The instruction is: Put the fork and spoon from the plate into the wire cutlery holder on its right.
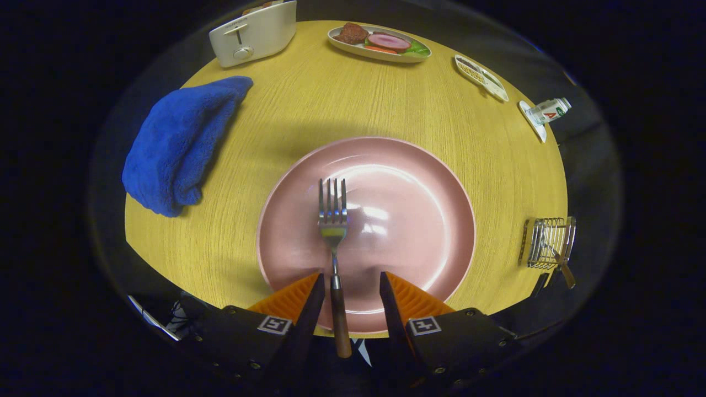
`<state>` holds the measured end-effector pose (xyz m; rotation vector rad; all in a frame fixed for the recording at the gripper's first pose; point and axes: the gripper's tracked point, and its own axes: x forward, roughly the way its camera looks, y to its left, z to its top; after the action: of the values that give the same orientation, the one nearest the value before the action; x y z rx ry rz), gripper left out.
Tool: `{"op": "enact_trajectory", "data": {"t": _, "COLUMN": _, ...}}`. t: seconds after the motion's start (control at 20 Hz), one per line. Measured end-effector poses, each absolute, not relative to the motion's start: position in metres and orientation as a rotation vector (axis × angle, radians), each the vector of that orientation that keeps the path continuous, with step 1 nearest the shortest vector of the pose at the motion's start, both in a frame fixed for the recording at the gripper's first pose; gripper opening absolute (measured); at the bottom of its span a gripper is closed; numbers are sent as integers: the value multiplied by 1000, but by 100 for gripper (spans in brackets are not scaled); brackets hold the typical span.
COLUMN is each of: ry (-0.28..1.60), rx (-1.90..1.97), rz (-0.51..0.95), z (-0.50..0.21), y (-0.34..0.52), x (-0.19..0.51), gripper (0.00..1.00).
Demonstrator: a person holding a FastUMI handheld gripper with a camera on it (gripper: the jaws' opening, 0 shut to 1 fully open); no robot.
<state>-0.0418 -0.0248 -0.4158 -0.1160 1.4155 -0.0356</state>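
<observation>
The round wooden desk [342, 105] is carrying everything, and the pink plate [408, 231] is sitting at its near middle, serving as the reference for the rest. To the left of the plate, well apart, a crumpled blue towel [176, 143] is lying on the wood. Beyond the plate to the left a white toaster [253, 34] is standing at the far edge of the desk, and straight beyond the plate a long dish of food [379, 43] is resting. Farther to the right of that dish a small tray [481, 77] and a little bottle [547, 111] lying on a saucer are sitting at the rim. To the right of the plate, near the edge of the desk, the wire cutlery holder [547, 242] is standing with a utensil handle sticking out of it. The fork [333, 231] is lying on the plate, prongs pointing away, its brown handle reaching over the plate's near rim. The gripper [351, 286] is hanging over that near rim with its fingers spread wide open, the handle lying between them close to the left one; whether that one is touching it cannot be told.
</observation>
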Motion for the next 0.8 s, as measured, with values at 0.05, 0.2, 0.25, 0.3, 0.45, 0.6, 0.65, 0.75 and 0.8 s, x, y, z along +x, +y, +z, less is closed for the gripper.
{"op": "enact_trajectory", "data": {"t": 0.05, "ry": 1420, "rx": -111, "rz": -32, "z": -415, "y": -25, "x": -42, "gripper": 57}}
{"op": "enact_trajectory", "data": {"t": 0.2, "ry": 1429, "rx": -123, "rz": -21, "z": -416, "y": -24, "x": -43, "gripper": 27}}
{"op": "enact_trajectory", "data": {"t": 0.25, "ry": 1444, "rx": -129, "rz": -20, "z": -417, "y": -25, "x": -45, "gripper": 19}}
{"op": "enact_trajectory", "data": {"t": 0.3, "ry": 1458, "rx": -136, "rz": -24, "z": -419, "y": -25, "x": -47, "gripper": 17}}
{"op": "enact_trajectory", "data": {"t": 0.45, "ry": 1467, "rx": -115, "rz": -6, "z": -421, "y": -20, "x": -47, "gripper": 5}}
{"op": "enact_trajectory", "data": {"t": 0.6, "ry": 1475, "rx": -89, "rz": -41, "z": -414, "y": -20, "x": -47, "gripper": 5}}
{"op": "enact_trajectory", "data": {"t": 0.65, "ry": 1471, "rx": -78, "rz": -55, "z": -412, "y": -22, "x": -45, "gripper": 5}}
{"op": "enact_trajectory", "data": {"t": 0.75, "ry": 1458, "rx": -61, "rz": -68, "z": -407, "y": -24, "x": -44, "gripper": 5}}
{"op": "enact_trajectory", "data": {"t": 0.8, "ry": 1455, "rx": -68, "rz": -74, "z": -405, "y": -26, "x": -45, "gripper": 5}}
